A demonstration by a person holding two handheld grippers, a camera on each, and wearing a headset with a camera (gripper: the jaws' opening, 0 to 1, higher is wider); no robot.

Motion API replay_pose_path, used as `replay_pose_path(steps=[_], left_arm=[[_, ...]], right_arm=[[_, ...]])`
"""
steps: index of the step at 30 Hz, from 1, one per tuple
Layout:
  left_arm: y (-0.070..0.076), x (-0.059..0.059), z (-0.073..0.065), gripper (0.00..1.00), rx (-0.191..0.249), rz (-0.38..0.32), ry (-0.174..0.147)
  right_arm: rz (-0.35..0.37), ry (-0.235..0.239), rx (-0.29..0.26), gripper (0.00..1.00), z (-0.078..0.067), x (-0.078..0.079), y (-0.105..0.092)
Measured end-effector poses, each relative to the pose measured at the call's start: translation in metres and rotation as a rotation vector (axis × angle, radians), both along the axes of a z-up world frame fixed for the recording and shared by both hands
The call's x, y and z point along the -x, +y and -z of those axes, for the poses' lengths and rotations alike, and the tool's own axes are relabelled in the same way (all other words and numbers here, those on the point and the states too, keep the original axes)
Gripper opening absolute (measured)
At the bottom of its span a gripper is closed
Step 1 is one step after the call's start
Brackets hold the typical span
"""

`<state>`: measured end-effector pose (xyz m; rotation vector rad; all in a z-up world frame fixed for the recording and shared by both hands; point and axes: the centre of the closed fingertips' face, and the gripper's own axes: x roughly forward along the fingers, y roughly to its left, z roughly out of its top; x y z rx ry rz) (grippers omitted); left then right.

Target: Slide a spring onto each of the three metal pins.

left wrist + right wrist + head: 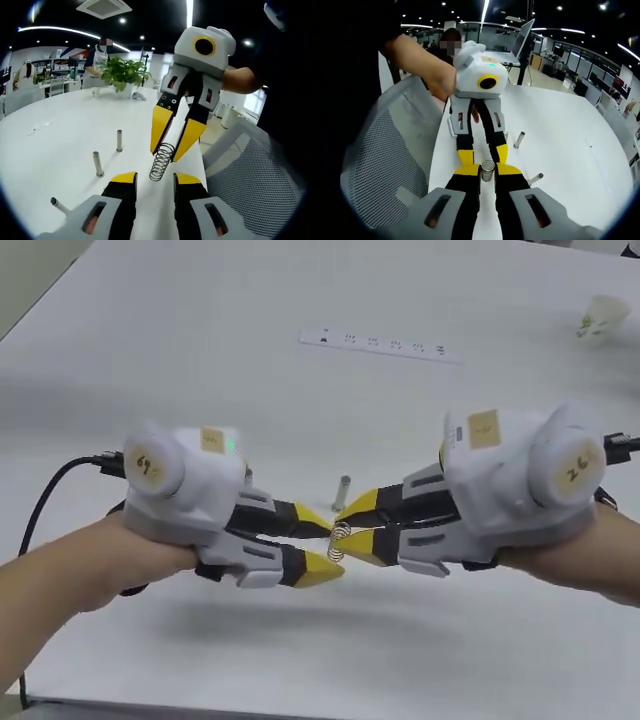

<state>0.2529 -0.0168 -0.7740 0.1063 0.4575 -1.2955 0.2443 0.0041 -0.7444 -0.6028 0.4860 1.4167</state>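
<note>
So here's where I'm at: my right gripper (347,534) is pinched tight on one end of a small silver coil spring (338,540), and from the left gripper view you can see the rest of the coil hanging free below its yellow tips. The left gripper (331,548) sits nose to nose with it, fingers apart. Its two yellow tips sit either side of the spring's loose end, and I can't see them touching it. The whole thing is happening in the air just above the white tabletop (200,360), near the edge closest to me.

The short grey metal pins (119,140) are off to the side of the jaws, all bare. Two stand upright near each other, and the third (57,204) looks tipped onto its side a bit apart from them. In the head view one upright pin (343,492) pokes up just behind where the jaws meet.

Other stuff: a white power strip (380,343) lies farther back on the table, there's a grey mesh chair (250,165) beside the table edge, and a leafy green potted plant (122,72) at the far end.
</note>
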Motion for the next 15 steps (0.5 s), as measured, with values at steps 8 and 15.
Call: replay_pose_path(steps=[8,15], left_arm=[[0.011,-0.002,0.001,0.33,-0.025,-0.028,-0.010],[0.022,-0.003,-0.004,0.42,-0.021,-0.054,-0.017]], right_arm=[[0.006,-0.011,0.003,0.08,0.001,-0.002,-0.001],[0.016,-0.018,0.007,0.08,0.001,-0.004,-0.003]])
